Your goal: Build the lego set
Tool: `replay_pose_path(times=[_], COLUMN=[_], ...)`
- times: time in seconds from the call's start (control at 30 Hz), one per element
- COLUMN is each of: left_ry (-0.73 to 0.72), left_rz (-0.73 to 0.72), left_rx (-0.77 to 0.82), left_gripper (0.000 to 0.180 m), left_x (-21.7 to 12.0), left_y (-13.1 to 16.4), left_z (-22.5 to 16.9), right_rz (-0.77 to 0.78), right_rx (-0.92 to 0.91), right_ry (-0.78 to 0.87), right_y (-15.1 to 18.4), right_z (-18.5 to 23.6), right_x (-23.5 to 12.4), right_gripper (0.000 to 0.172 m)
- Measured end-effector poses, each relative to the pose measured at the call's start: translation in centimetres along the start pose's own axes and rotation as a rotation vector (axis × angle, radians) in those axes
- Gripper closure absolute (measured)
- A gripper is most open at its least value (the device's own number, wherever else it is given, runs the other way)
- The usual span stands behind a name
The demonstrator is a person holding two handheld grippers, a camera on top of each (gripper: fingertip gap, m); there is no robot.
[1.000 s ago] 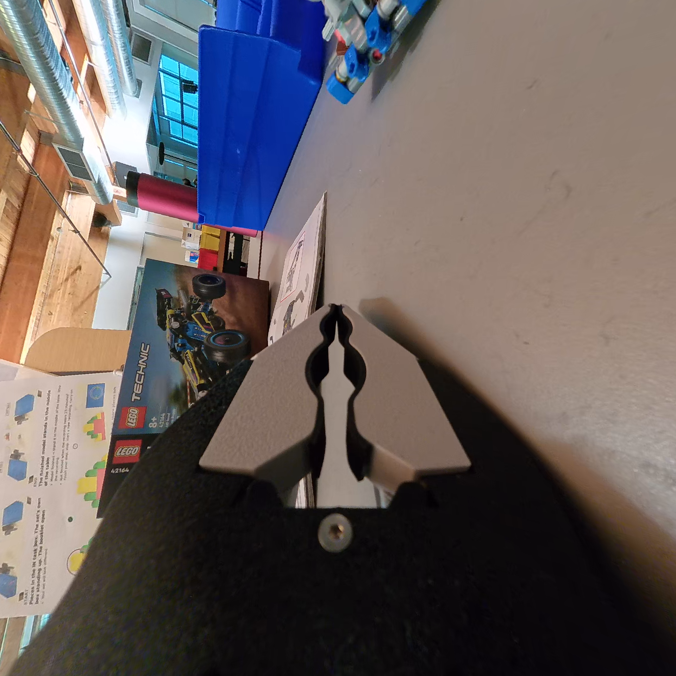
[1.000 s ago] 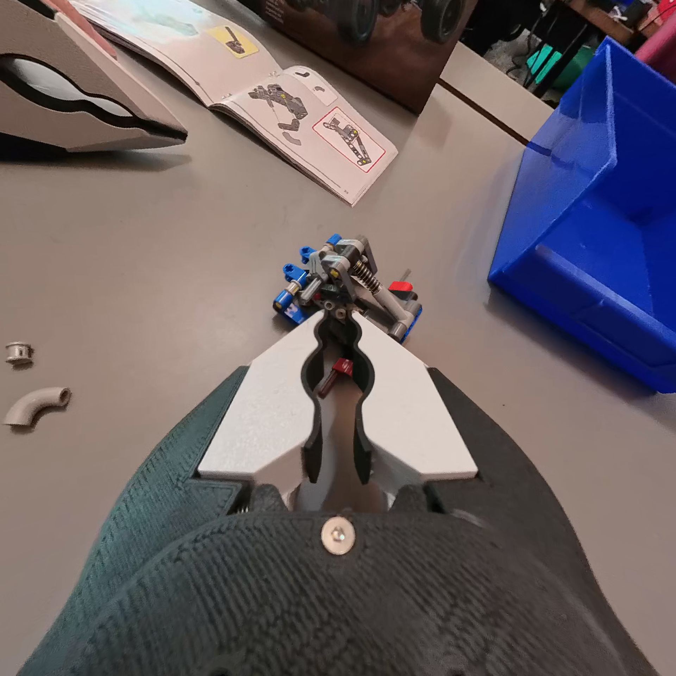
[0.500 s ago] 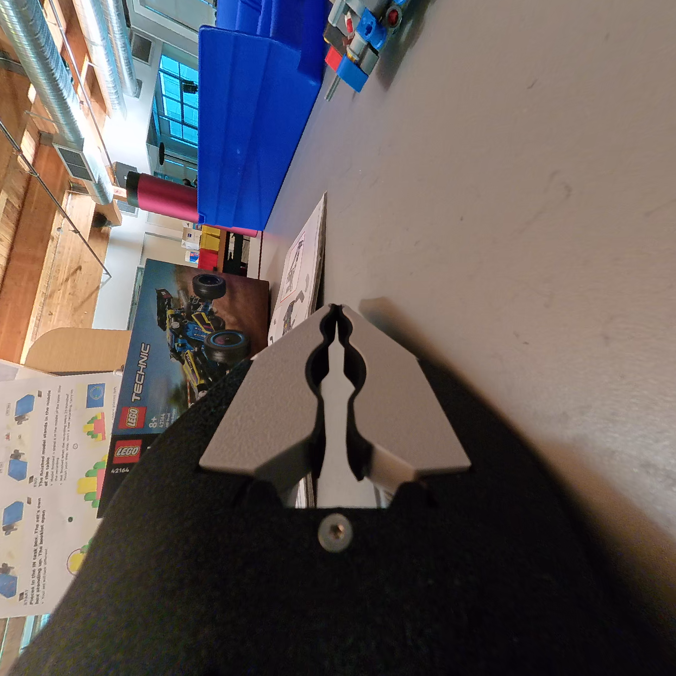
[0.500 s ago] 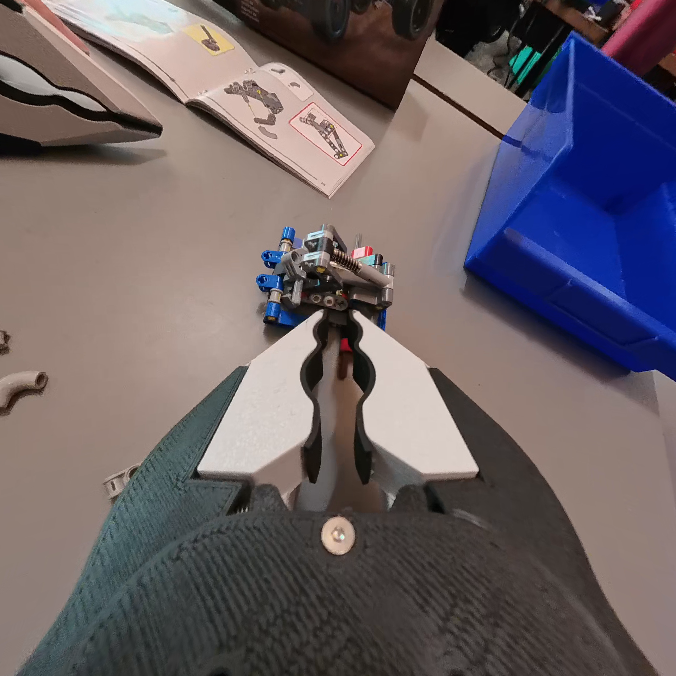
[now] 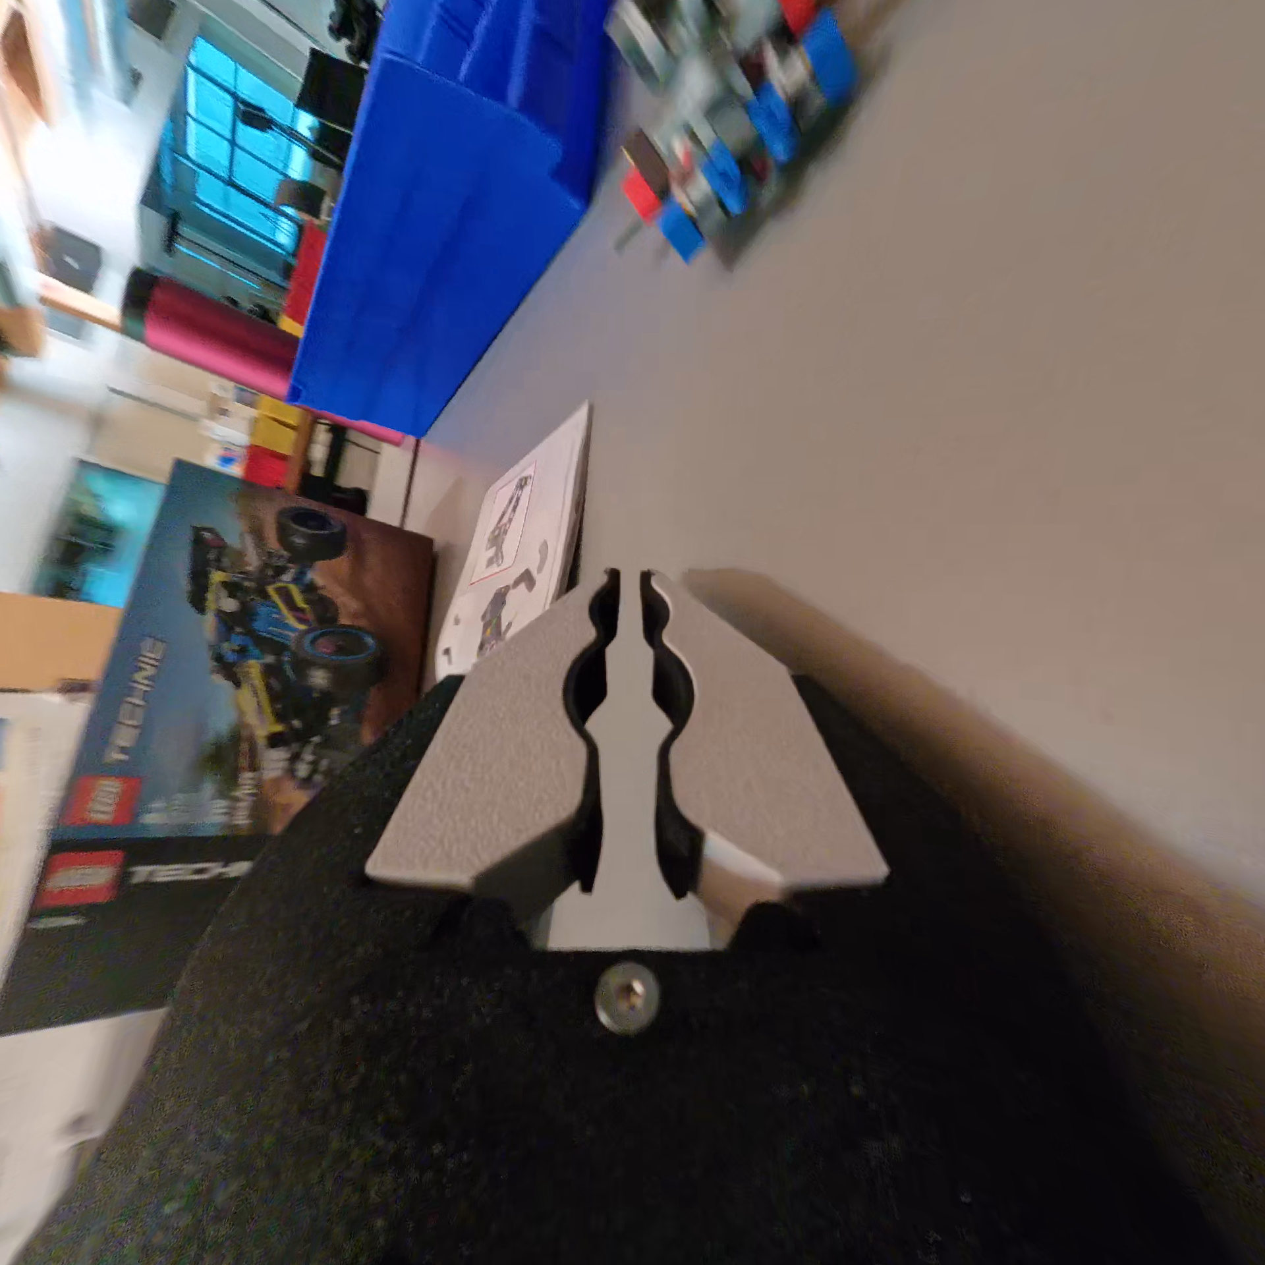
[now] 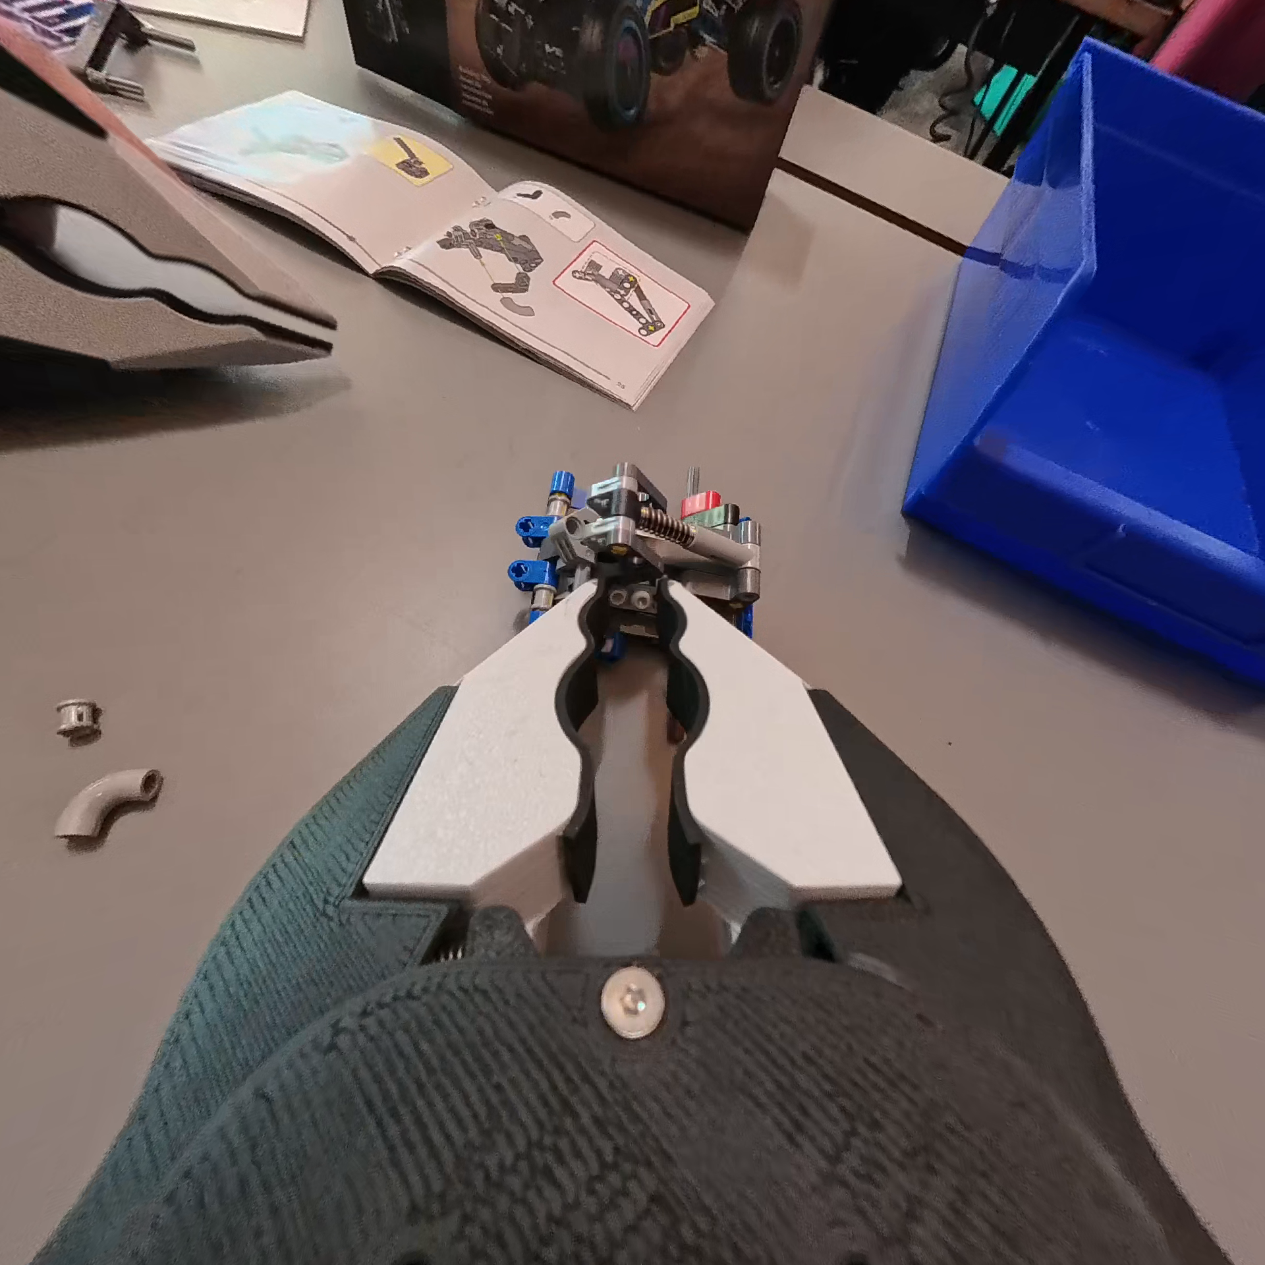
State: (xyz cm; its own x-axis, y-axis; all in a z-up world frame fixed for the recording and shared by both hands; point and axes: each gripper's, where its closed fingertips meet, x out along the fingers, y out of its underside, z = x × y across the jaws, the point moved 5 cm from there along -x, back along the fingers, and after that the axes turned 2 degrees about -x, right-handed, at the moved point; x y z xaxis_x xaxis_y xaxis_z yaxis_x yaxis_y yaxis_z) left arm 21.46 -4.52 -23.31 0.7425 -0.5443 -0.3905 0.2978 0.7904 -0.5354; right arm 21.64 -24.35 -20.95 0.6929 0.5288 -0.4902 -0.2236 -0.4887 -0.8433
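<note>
A small grey, blue and red brick assembly (image 6: 650, 534) with a spring strut lies on the grey table (image 6: 342, 547). My right gripper (image 6: 630, 592) is right at it. Its jaws are a little apart and the tips flank a dark grey studded block at the assembly's near side. My left gripper (image 5: 628, 582) is tilted on its side low over the table. Its tips stand a narrow slit apart with nothing between them. It also shows at the left of the right wrist view (image 6: 322, 339). The assembly shows blurred at the top of the left wrist view (image 5: 739, 116).
A blue bin (image 6: 1129, 342) stands to the right of the assembly. An open instruction booklet (image 6: 520, 274) and a toy set box (image 6: 616, 82) lie beyond it. A grey curved tube piece (image 6: 106, 808) and a small grey bush (image 6: 79, 715) lie at the left. There is about 15 cm between the tips of the two grippers.
My right jaws have widened and moved in around the assembly, which has turned. The dark red pin held between them a second ago no longer shows at the tips. My left jaws have parted slightly.
</note>
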Motion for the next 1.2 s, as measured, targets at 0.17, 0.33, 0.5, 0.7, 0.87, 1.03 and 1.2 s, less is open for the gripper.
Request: replay_pose_path(times=[0.17,0.33,0.5,0.7,0.87,1.03,1.2], left_ry=[0.216,0.339,0.633,0.796,0.694,0.654,0.664], left_rz=[-0.121,-0.198,-0.134,-0.171,-0.198,-0.243,-0.203], left_rx=[-0.288,-0.347,-0.403,-0.433,-0.361,-0.438,-0.489], left_gripper=[0.172,0.17,0.167,0.157,0.171,0.173,0.173], left_x=[0.0,2.9,6.6,7.5,7.7,7.6,7.7], left_y=[-3.8,-7.5,-8.9,-10.2,-10.6,-11.8,-11.6], left_z=[2.2,4.4,2.5,1.5,1.7,2.8,2.8], right_rz=[0.016,0.01,0.014,0.024,0.029,0.024,-0.003], right_rx=[0.088,0.147,0.274,0.288,0.262,0.259,0.291], right_ry=[-0.041,-0.063,-0.096,-0.093,-0.081,-0.093,-0.102], right_y=[0.4,0.4,-0.1,0.4,0.3,0.3,0.0], right_z=[-0.4,-0.4,-0.3,-0.6,-0.7,-0.6,-0.7], right_x=[-0.2,-0.2,-0.2,0.3,0.5,0.5,0.3], right_gripper=[0.155,0.155,0.158,0.157,0.158,0.158,0.155])
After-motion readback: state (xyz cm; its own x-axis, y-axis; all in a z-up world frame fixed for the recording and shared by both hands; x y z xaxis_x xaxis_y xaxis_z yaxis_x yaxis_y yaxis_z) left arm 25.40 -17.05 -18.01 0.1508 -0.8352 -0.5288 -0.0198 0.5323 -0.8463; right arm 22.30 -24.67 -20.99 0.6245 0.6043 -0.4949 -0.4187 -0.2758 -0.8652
